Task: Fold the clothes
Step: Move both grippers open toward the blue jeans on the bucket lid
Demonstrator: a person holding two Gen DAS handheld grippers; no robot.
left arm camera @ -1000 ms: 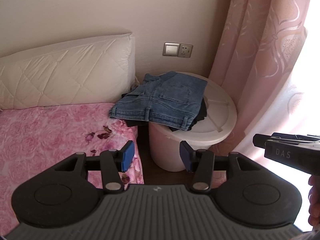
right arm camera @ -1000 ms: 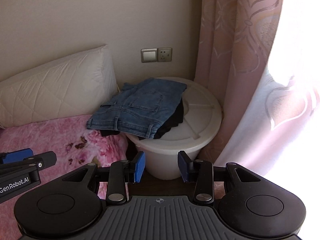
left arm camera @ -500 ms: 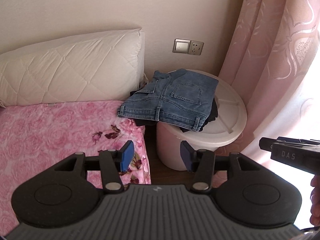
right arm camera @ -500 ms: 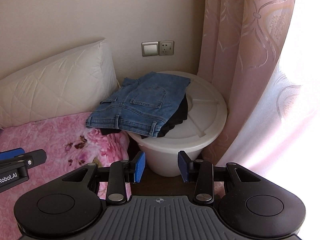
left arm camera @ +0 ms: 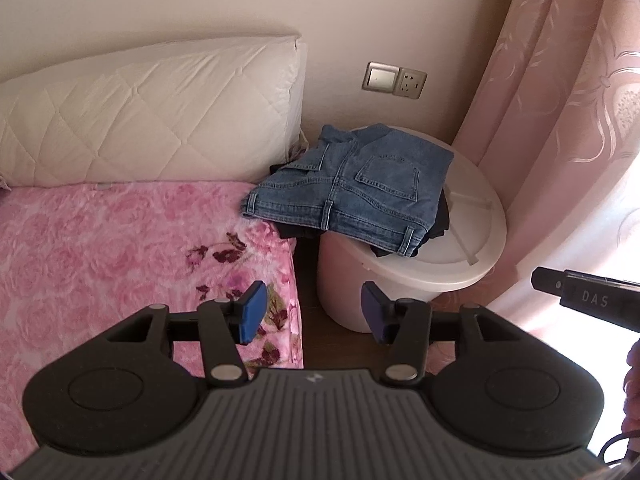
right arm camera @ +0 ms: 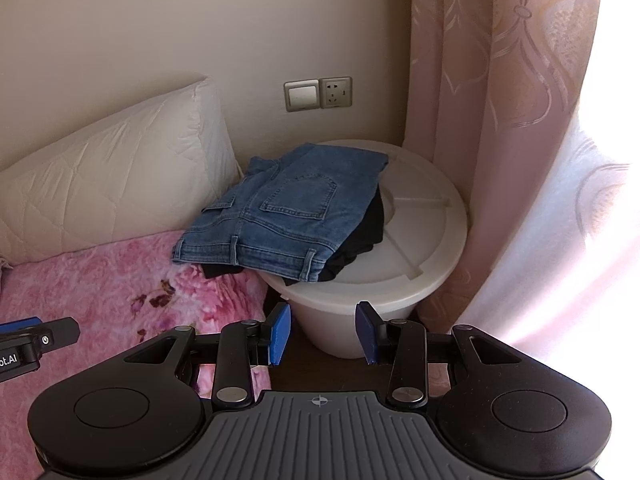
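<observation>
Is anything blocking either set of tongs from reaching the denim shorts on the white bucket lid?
Nothing visible does. Both the left tongs and right tongs are open and empty, with open air between them and the denim shorts, which top a dark garment on the bucket lid.

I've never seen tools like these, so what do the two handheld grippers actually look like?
Each is a black plastic body with a ribbed grey centre panel, two round caps and silver pivot screws. The left gripper and right gripper both end in two black fingers tipped with blue pads. White lettering marks their sides: "DAS" on the right one, "ot.AI" on the left.
</observation>
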